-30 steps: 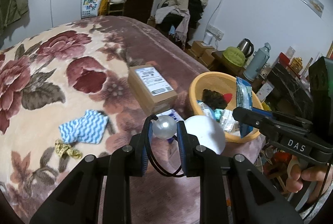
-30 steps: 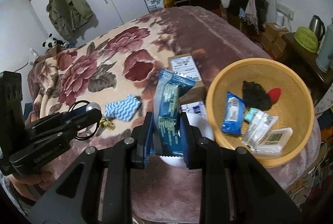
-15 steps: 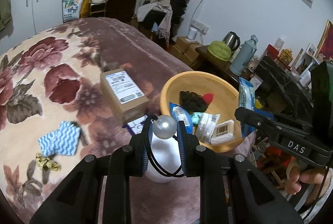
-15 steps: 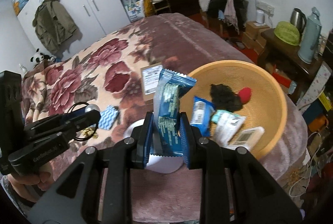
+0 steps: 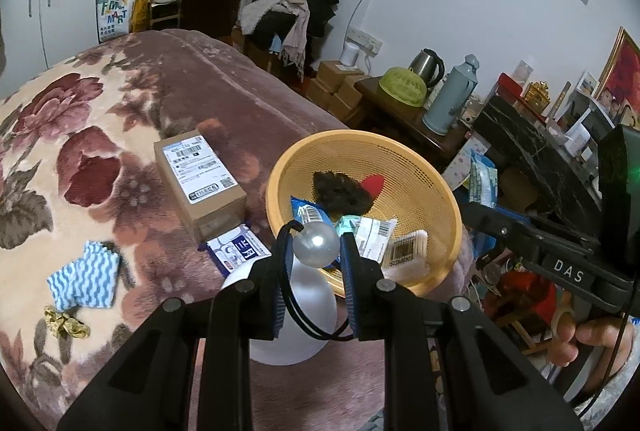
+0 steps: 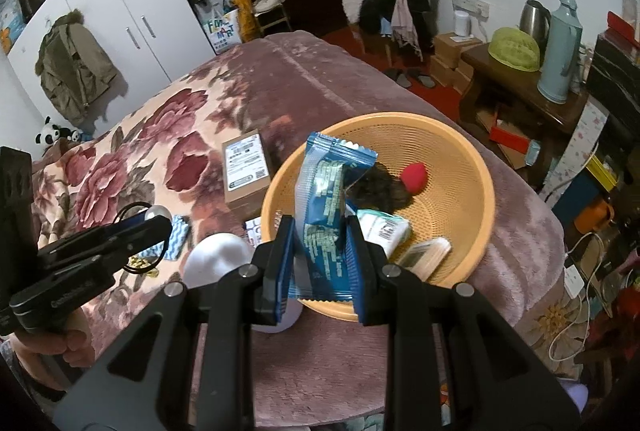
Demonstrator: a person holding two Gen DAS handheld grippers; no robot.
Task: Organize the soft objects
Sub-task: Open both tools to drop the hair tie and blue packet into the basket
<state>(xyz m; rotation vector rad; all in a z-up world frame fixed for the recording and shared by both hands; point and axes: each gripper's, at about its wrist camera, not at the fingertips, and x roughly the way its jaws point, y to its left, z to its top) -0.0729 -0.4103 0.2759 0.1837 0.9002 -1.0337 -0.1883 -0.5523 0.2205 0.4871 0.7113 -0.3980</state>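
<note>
White ball (image 5: 290, 311) and cardboard box (image 5: 199, 179) flank the basket (image 5: 432, 191).

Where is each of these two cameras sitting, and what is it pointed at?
Left wrist: rides the left hand-held gripper, looking down over its pearl hair tie at the basket; right hand shows.
Right wrist: rides the right hand-held gripper, looking down past its blue packet into the basket; left hand shows.
Shared: basket, box, bed.

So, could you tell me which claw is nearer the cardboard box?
Left. The left claw sits just beside the cardboard box; the right claw is over the basket, farther off.
</note>
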